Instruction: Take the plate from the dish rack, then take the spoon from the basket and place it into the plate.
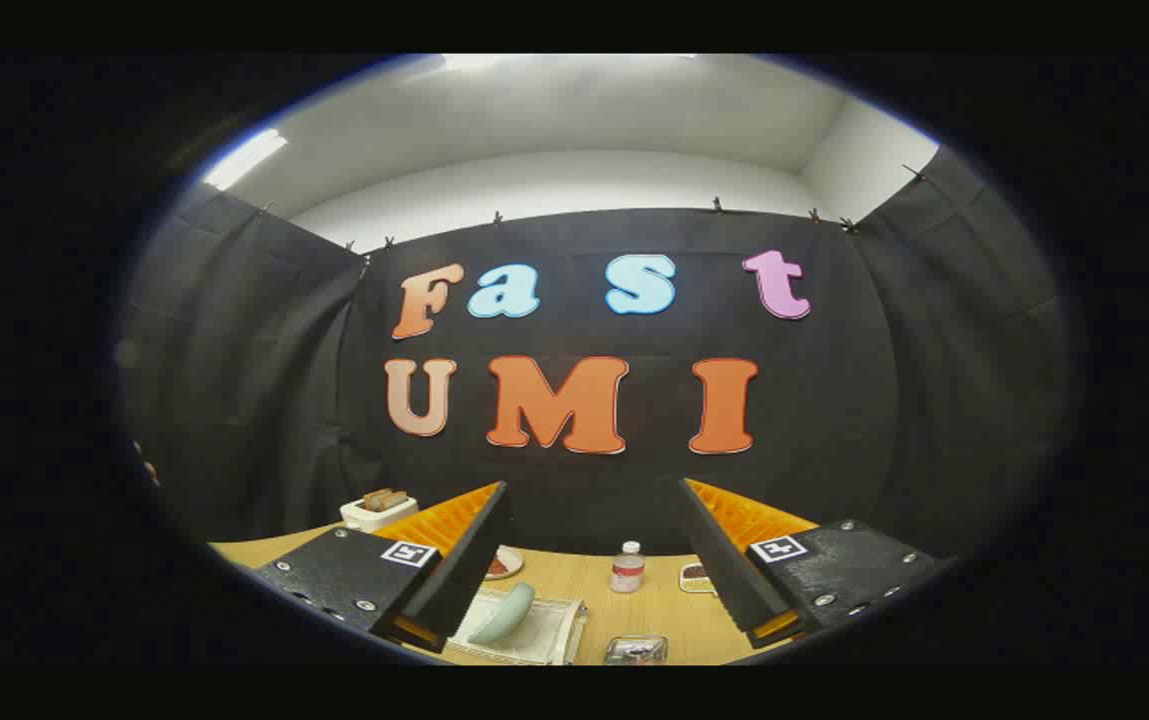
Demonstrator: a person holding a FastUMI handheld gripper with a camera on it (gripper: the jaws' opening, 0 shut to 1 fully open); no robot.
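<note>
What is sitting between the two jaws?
In the gripper view, the open gripper holds nothing; a small bottle stands on the wooden table beyond, in the gap between the jaws.

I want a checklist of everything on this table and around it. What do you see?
Surface: wooden table, partly in view.
Job's things: a plate shows past the left finger; rack, basket and spoon cannot be told.
Clutter: toaster with bread, far left; small bottle beyond the fingers; pale curved thing on a cloth; clear box near; small dish by the right finger.
Tool: tool open, holding nothing, raised above the table.
Cables: nothing seen.
Surroundings: black cloth wall, white ceiling with lights.
</note>
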